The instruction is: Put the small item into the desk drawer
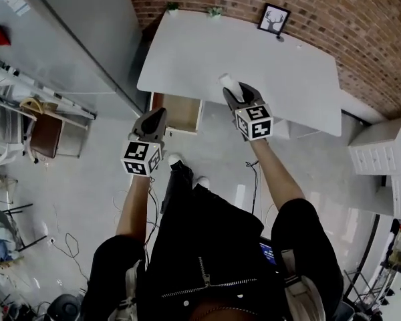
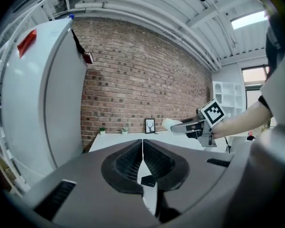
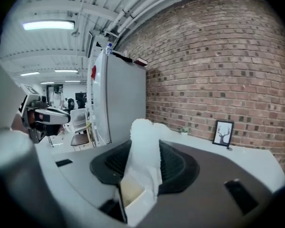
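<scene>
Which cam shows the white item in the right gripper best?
Right gripper view: the white item fills the centre, clamped between the jaws. Head view shows only its tip past the right gripper; left gripper view shows the item small and far off.

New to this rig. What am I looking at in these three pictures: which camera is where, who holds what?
No robot here: a person holds a two-jaw gripper in each hand. One picture comes from a head camera looking down; the other two ride on the grippers, looking along their jaws. The left gripper has its jaws together, empty. The right gripper grips a small white item. Ahead is a white desk, its drawer open; a framed picture and two small plants stand on it.
</scene>
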Demonstrator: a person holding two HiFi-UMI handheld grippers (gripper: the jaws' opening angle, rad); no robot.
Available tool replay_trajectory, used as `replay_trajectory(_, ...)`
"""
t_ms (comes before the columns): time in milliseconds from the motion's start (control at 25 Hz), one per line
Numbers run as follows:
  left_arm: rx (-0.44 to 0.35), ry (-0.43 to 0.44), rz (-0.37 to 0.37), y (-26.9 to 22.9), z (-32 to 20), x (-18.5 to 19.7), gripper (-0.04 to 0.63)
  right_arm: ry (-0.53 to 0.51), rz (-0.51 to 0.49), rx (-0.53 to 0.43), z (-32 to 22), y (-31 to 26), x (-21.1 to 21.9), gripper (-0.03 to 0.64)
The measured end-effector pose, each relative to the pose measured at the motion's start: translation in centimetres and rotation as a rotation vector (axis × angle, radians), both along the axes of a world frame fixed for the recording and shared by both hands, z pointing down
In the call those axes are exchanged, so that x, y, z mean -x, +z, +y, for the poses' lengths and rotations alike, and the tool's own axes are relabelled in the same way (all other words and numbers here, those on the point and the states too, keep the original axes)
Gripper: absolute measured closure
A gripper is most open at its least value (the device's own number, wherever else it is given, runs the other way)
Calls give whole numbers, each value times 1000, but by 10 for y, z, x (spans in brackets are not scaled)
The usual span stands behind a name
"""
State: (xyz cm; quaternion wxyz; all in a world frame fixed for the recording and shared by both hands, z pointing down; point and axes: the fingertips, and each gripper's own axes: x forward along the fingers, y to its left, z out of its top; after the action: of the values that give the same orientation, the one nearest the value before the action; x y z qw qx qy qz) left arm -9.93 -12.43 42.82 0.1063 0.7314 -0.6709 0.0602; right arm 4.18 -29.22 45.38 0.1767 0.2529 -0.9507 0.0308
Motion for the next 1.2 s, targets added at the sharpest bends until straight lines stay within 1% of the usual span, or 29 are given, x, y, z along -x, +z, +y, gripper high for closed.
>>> replay_trajectory(200,13,-94,-2,6,33,41,574,-109,-6,7,29,5,56,453)
replay_trajectory(320,29,-123,6,15,50,56,574,-147,21,-10,42,13,77,453)
replay_trajectory(440,54,-141,22,28,61,69,574,-179,39,-7,56,20,94,453)
replay_trajectory(640,66,-153,51,42,58,78,574,-212,67,19,63,38,108,453)
replay_trajectory(880,107,-152,82,67,47,87,574,-237,114,77,67,76,122,453)
replay_trajectory(1200,191,-162,132,117,49,97,574,-267,173,164,84,139,135,453)
